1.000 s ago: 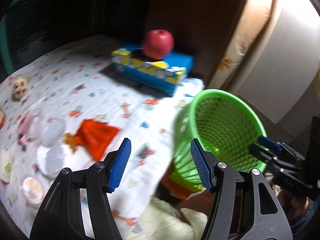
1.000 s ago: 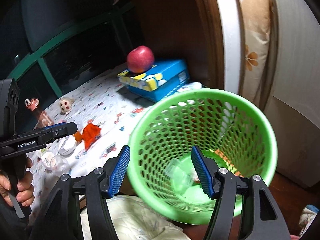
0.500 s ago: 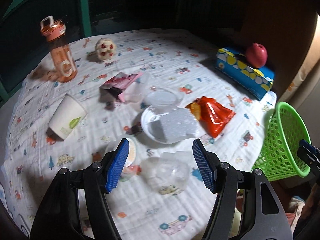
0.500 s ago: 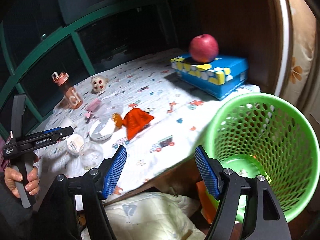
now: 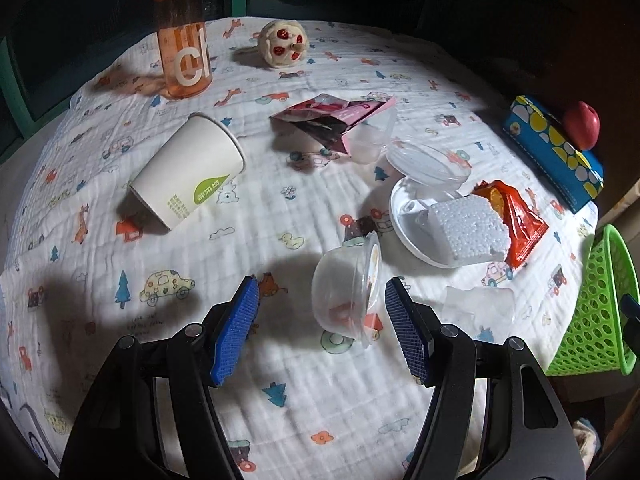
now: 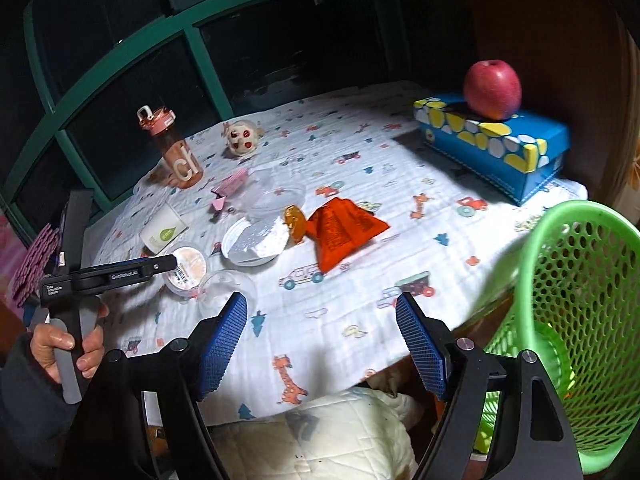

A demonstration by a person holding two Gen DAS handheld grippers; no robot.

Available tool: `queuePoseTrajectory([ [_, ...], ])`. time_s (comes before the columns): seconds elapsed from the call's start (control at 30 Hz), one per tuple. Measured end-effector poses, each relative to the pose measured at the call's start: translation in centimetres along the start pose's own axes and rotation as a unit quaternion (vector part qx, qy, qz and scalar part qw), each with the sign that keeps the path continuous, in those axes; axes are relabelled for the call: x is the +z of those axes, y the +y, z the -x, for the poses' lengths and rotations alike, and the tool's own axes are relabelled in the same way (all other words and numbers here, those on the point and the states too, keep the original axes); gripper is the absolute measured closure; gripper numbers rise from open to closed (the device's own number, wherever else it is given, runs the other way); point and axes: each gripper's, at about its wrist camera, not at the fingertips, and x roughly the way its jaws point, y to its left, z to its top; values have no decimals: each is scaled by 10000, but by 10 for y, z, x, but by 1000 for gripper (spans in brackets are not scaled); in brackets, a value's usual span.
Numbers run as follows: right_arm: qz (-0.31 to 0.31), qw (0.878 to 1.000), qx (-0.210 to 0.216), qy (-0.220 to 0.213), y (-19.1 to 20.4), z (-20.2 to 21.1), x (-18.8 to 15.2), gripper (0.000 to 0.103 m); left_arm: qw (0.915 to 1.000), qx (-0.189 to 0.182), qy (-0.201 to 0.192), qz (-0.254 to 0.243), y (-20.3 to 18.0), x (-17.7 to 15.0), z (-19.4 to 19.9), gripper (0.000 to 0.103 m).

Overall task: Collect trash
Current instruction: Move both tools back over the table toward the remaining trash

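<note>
My left gripper (image 5: 320,330) is open, low over the table, with a clear plastic cup (image 5: 347,290) lying on its side between its fingers, untouched as far as I can tell. The cup also shows in the right wrist view (image 6: 188,266). Further trash lies beyond: a white paper cup (image 5: 188,178), a pink wrapper (image 5: 332,120), a white plate with foam block (image 5: 460,228), an orange wrapper (image 5: 516,220) and clear lids (image 5: 428,160). My right gripper (image 6: 320,340) is open and empty at the table's near edge. The green mesh basket (image 6: 580,300) hangs off the right edge.
An orange water bottle (image 5: 182,36) and a small toy (image 5: 282,44) stand at the far side. A blue tissue box (image 6: 496,144) with a red apple (image 6: 492,88) sits at the back right. A crumpled clear film (image 5: 480,304) lies right of the cup.
My left gripper swung from the basket to the table's trash and came down around the clear cup. My right gripper pulled back from the basket, which now sits at its right.
</note>
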Motion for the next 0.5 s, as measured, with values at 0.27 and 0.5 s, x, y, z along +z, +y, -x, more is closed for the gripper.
queuePoseTrajectory([
  [0.27, 52, 9997, 159, 203, 10, -22, 1, 25, 9997, -232, 101, 21, 0, 1, -13, 38],
  [0.5, 14, 9996, 74, 269, 2, -43, 11, 24, 9994, -291, 172, 30, -2, 5, -25, 39],
])
